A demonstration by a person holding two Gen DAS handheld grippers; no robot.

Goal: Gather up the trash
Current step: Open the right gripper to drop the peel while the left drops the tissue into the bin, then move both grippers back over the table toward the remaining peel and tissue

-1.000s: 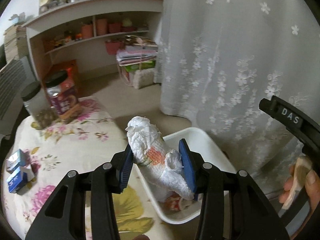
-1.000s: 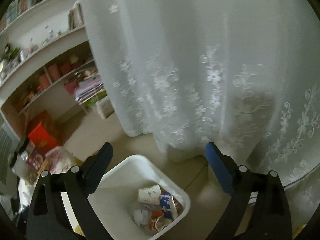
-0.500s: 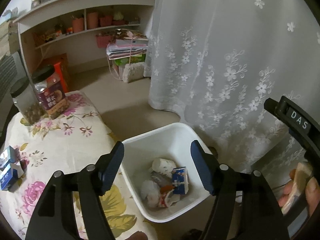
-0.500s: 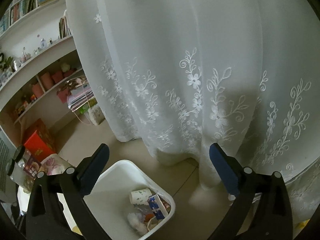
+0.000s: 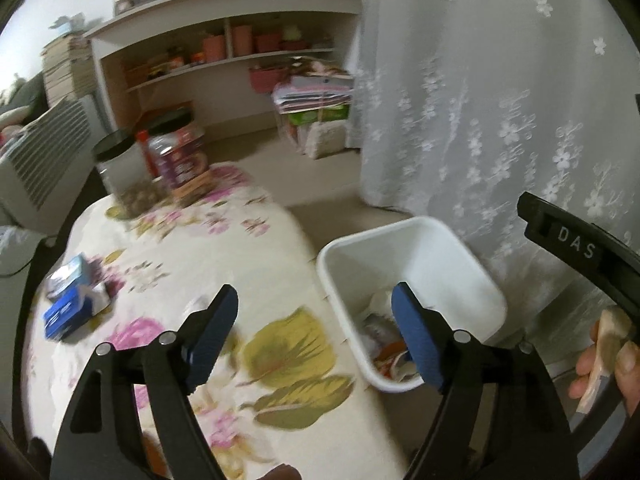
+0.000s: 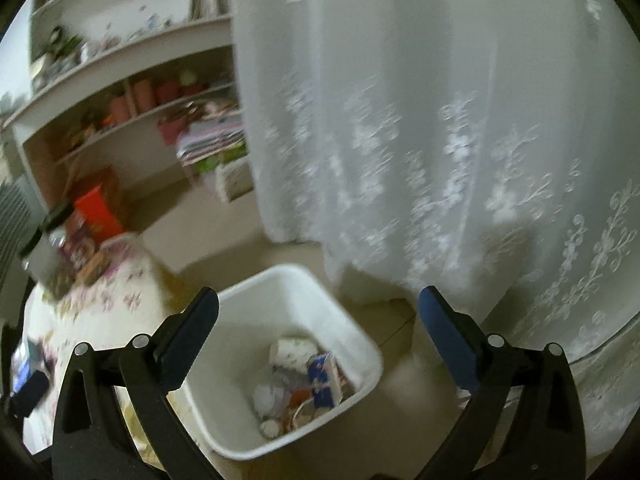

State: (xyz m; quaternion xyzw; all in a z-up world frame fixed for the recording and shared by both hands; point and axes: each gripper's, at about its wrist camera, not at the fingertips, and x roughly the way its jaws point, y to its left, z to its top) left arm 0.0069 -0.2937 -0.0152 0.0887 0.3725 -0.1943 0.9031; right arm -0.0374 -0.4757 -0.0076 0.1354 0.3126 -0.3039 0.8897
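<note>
A white bin (image 5: 412, 248) stands on the floor beside a table with a flowered cloth (image 5: 224, 264). Inside the bin (image 6: 288, 292) lie a paper cup (image 6: 294, 350), a blue carton (image 6: 322, 376) and crumpled white paper (image 6: 266, 394). My left gripper (image 5: 316, 324) hangs over the table's edge and the bin's near rim; its jaws are opening with nothing between them. My right gripper (image 6: 318, 330) is open and empty above the bin. Small blue and white cartons (image 5: 74, 304) lie on the cloth at the left. The right gripper's handle (image 5: 580, 248) and a hand (image 5: 608, 360) show in the left wrist view.
Two dark-lidded jars (image 5: 152, 160) stand at the table's far end. A white lace curtain (image 5: 500, 100) hangs right behind the bin. Shelves (image 5: 224, 52) with pots and a stack of papers (image 5: 316, 96) line the far wall. A radiator (image 5: 44, 148) is at the left.
The left gripper let go of the crumpled paper wad, which dropped into the bin, and its jaws spread wide. Both views have swung left toward the table.
</note>
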